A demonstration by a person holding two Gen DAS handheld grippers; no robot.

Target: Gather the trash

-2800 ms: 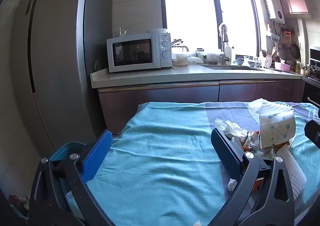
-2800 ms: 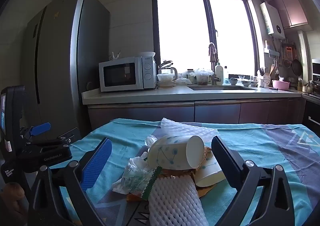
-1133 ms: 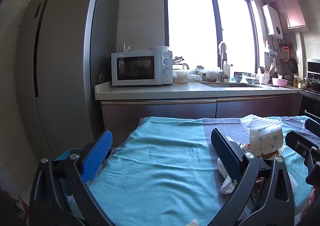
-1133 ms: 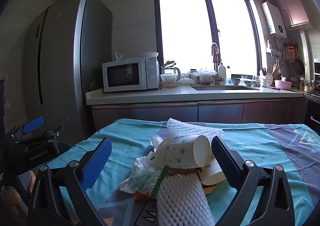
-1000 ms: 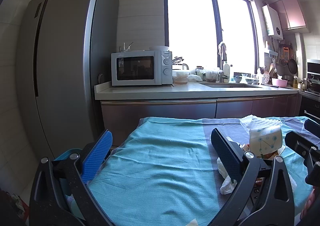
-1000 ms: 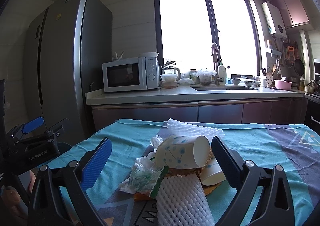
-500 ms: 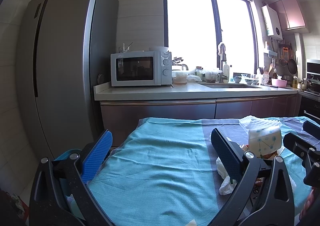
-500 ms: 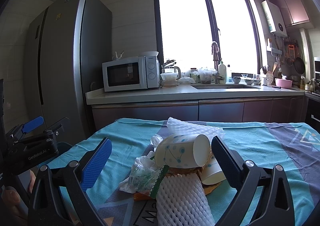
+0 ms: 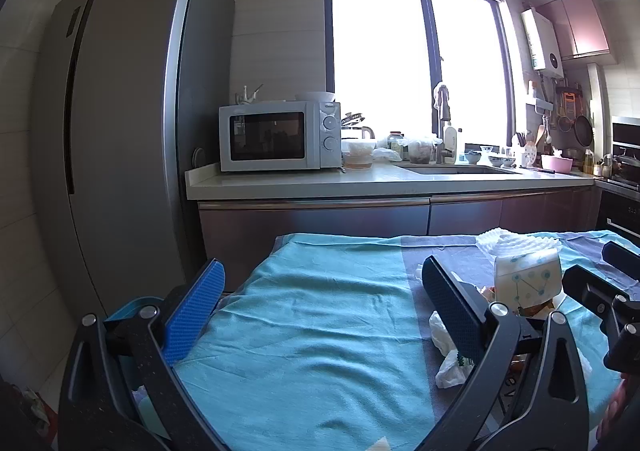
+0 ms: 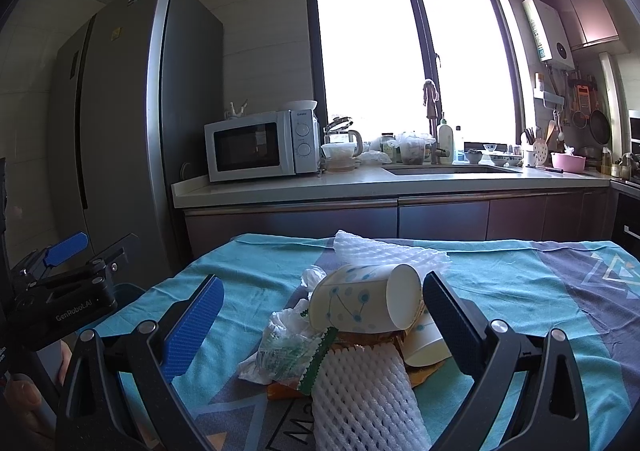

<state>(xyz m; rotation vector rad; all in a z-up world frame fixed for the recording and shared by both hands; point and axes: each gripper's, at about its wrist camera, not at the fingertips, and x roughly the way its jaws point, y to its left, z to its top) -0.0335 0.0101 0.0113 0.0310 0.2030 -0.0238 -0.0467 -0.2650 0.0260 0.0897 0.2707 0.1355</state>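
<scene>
A heap of trash lies on the teal tablecloth [image 10: 256, 271]. On top rests a tipped paper cup [image 10: 366, 299] with blue dots, and a second cup [image 10: 426, 337] lies under it. A white foam net sleeve [image 10: 366, 399], a crumpled clear bag [image 10: 282, 357] and a white foam sheet [image 10: 386, 253] surround them. My right gripper [image 10: 320, 315] is open, its fingers spread to either side of the heap. My left gripper [image 9: 320, 305] is open over bare cloth [image 9: 320, 311], with the cup [image 9: 526, 283] and the right gripper [image 9: 600, 297] to its right.
A blue bin [image 9: 128, 311] stands on the floor past the table's left edge. Behind the table run a counter [image 10: 380, 181] with a microwave [image 10: 260, 145] and a sink, and a tall grey fridge [image 10: 120, 123]. A hand [image 10: 22, 399] holds the left gripper.
Both views have tilted up slightly since 2.8 s ago, so the table sits lower in frame. Over the last second almost nothing has moved; both grippers stay open.
</scene>
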